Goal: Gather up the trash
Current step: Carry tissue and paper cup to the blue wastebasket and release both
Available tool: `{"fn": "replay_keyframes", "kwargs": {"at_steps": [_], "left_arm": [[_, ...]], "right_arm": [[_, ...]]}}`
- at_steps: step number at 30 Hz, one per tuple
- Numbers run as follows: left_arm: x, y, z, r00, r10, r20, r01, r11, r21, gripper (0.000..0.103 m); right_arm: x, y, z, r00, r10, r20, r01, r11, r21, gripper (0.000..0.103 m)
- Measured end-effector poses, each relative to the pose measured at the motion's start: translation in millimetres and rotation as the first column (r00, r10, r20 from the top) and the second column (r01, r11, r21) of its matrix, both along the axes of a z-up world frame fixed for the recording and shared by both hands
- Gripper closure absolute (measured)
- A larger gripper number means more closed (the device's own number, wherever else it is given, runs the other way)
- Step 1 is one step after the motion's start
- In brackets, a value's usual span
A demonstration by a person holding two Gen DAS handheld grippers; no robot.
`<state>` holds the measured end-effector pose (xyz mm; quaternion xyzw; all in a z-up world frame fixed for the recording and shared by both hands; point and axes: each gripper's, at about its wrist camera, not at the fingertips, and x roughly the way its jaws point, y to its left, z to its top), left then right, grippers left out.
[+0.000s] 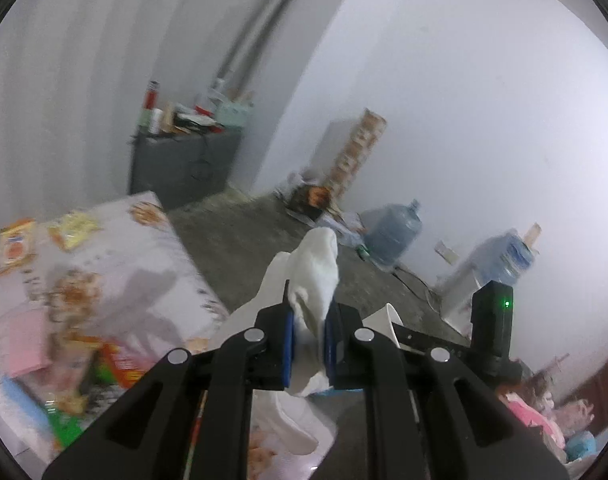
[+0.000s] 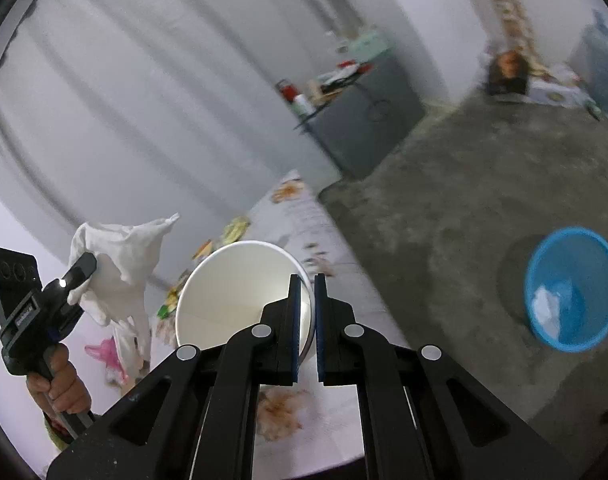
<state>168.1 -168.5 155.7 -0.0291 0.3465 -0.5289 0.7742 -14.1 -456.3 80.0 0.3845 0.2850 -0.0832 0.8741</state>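
We see table (image 1: 104,280) at left, patterned cloth, wrappers (image 1: 70,232) strewn on it. Our left gripper (image 1: 307,344) off table edge, jaws pinching white tissue (image 1: 315,272); tissue hangs above floor (image 1: 244,236). Right wrist view: left hand (image 2: 62,384) grips handle at left. Our right gripper (image 2: 307,328) mid-frame, jaws pinching rim of white cup (image 2: 240,292). Blue bin (image 2: 571,288) on floor at right, white scrap inside. Water jugs (image 1: 391,232) by wall.

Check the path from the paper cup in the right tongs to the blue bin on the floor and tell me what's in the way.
Nothing visible blocks it. The right tongs grip the white paper cup by its rim above the table edge; between it and the blue bin lies only bare concrete floor. The bin is open-topped, with some white trash already inside.
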Motion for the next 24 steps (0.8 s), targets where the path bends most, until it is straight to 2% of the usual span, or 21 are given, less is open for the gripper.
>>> {"fn": "replay_keyframes", "kwargs": {"at_steps": [14, 21, 24], "left_arm": [[-62.8, -138.5, -19.9, 0.983, -0.186, -0.015, 0.186, 0.978, 0.093, 0.092], [-82.7, -196.1, -47.1, 0.966, -0.248, -0.066, 0.256, 0.953, 0.162, 0.091], [-90.9, -222.3, -62.2, 0.958, -0.27, -0.095, 0.283, 0.941, 0.183, 0.092]], "right_arm": [[-65.7, -60.1, -25.0, 0.98, -0.2, 0.0, 0.2, 0.979, 0.039, 0.098], [-104.9, -92.1, -55.0, 0.951, -0.304, -0.046, 0.307, 0.949, 0.068, 0.098], [-118.1, -108.6, -72.6, 0.929, -0.36, -0.085, 0.366, 0.928, 0.073, 0.098]]}}
